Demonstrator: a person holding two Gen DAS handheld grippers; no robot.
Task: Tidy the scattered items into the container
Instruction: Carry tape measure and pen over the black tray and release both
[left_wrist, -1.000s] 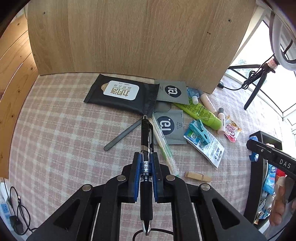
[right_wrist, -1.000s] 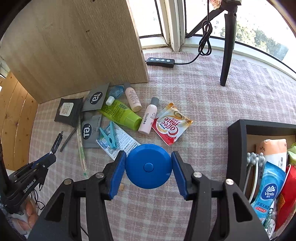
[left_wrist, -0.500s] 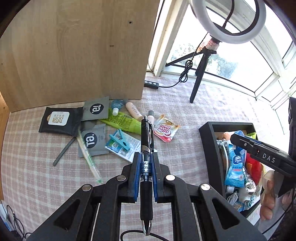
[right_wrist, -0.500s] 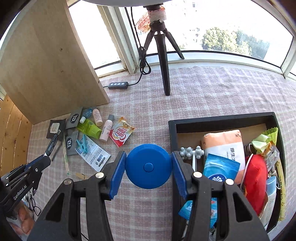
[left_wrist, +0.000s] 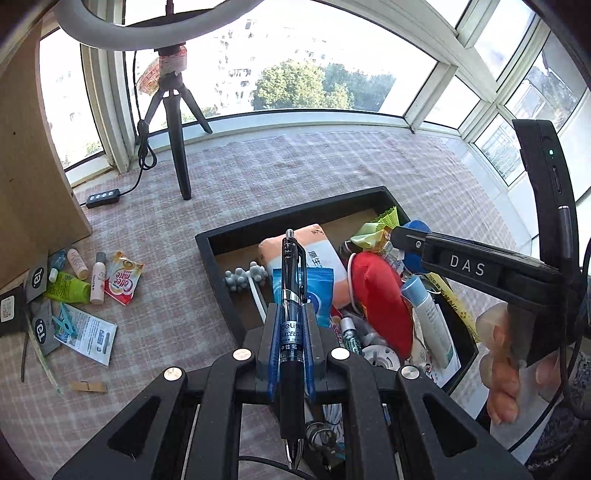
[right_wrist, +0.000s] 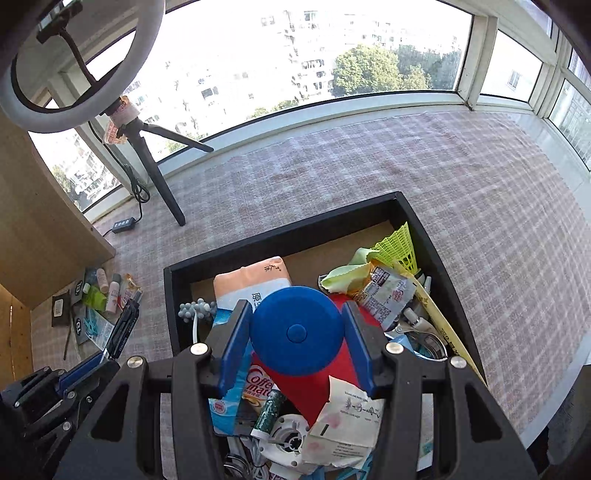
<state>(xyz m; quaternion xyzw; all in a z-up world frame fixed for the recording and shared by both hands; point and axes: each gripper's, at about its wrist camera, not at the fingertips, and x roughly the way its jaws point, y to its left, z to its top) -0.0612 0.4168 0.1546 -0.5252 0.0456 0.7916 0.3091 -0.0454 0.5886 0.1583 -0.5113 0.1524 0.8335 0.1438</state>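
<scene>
My left gripper (left_wrist: 291, 332) is shut on a black pen (left_wrist: 292, 280) and holds it over the near left part of the black container (left_wrist: 280, 220). My right gripper (right_wrist: 297, 332) is shut on a round blue tape measure (right_wrist: 295, 330) above the middle of the container (right_wrist: 295, 232), which is full of packets, a red pouch and tubes. The right gripper also shows in the left wrist view (left_wrist: 410, 240). The left gripper with the pen shows in the right wrist view (right_wrist: 110, 347).
Scattered items lie on the checked cloth at the left: a coffee sachet (left_wrist: 123, 277), small bottles (left_wrist: 98, 282), a green tube (left_wrist: 68, 291), a blue clip (left_wrist: 64, 320), a wooden peg (left_wrist: 88, 386). A ring-light tripod (left_wrist: 177, 125) and a wooden board (left_wrist: 29, 155) stand behind.
Both grippers have swung right from the scattered items to above the container, each still holding its object.
</scene>
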